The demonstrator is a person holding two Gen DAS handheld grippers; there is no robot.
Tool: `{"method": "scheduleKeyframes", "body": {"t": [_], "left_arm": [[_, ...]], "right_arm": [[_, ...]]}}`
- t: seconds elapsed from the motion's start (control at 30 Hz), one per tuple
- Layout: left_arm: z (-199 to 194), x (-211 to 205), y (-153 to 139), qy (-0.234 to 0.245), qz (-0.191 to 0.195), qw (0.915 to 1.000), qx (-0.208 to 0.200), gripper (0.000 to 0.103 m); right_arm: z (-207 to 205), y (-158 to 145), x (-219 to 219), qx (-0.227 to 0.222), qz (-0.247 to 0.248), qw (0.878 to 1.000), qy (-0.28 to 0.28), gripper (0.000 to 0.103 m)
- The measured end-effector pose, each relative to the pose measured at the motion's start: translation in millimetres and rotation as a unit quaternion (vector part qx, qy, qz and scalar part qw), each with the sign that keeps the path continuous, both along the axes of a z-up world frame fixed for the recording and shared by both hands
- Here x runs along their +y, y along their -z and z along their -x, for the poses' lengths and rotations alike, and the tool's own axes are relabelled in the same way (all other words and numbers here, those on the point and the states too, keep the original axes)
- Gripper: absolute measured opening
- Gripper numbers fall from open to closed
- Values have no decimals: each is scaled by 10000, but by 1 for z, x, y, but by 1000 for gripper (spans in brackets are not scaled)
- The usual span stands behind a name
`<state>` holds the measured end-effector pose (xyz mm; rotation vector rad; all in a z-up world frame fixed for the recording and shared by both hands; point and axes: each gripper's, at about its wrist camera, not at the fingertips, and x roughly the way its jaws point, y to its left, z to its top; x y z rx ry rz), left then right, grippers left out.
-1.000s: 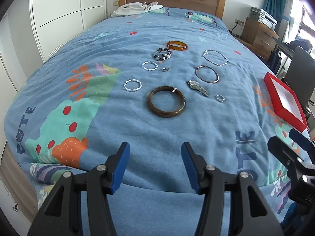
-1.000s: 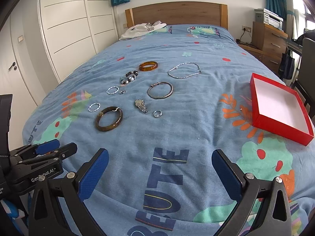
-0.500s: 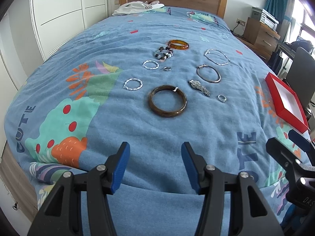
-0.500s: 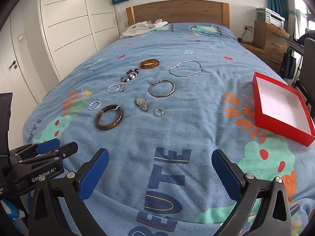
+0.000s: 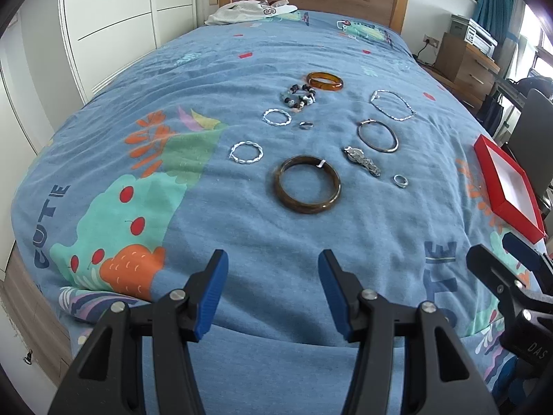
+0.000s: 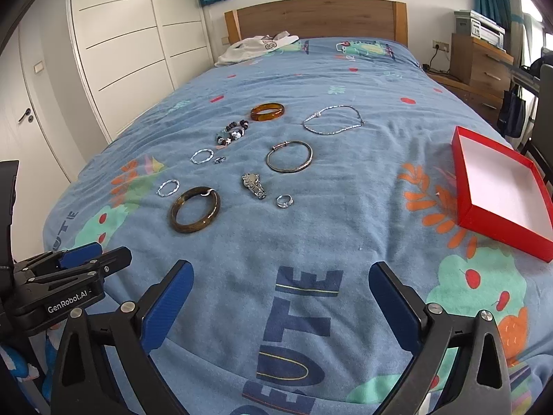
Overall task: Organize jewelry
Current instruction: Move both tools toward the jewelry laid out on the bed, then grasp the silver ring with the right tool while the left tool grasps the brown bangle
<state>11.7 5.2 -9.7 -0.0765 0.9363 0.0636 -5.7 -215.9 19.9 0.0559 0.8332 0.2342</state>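
Note:
Jewelry lies spread on a blue patterned bedspread. Nearest is a dark brown bangle. Around it lie two twisted silver rings of wire, a silver watch, a small ring, a thin silver bangle, a chain necklace, a beaded bracelet and an amber bangle. An empty red box sits at the right. My left gripper and right gripper hover open near the bed's foot, nothing between their fingers.
White wardrobes line the left wall. A wooden headboard and a white garment are at the far end. A wooden dresser with a printer and a chair stand to the right of the bed.

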Motion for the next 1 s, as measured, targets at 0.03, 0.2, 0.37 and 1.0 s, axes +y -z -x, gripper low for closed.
{"method": "scheduleKeyframes", "body": {"t": [0.03, 0.2, 0.37, 1.0], "left_arm": [[-1, 1, -1, 4, -8, 10000, -2, 52], [-5, 4, -5, 58, -93, 9999, 6, 52], [-17, 7, -4, 146, -75, 9999, 46, 52], [-104, 14, 42, -62, 202, 9988, 441, 51]], "right_arm": [[-1, 1, 0, 14, -12, 10000, -9, 97], [-8, 4, 0, 73, -34, 10000, -11, 95], [-19, 7, -1, 108, -77, 9999, -72, 84], [-100, 39, 0, 375, -231, 9975, -555, 48]]}}
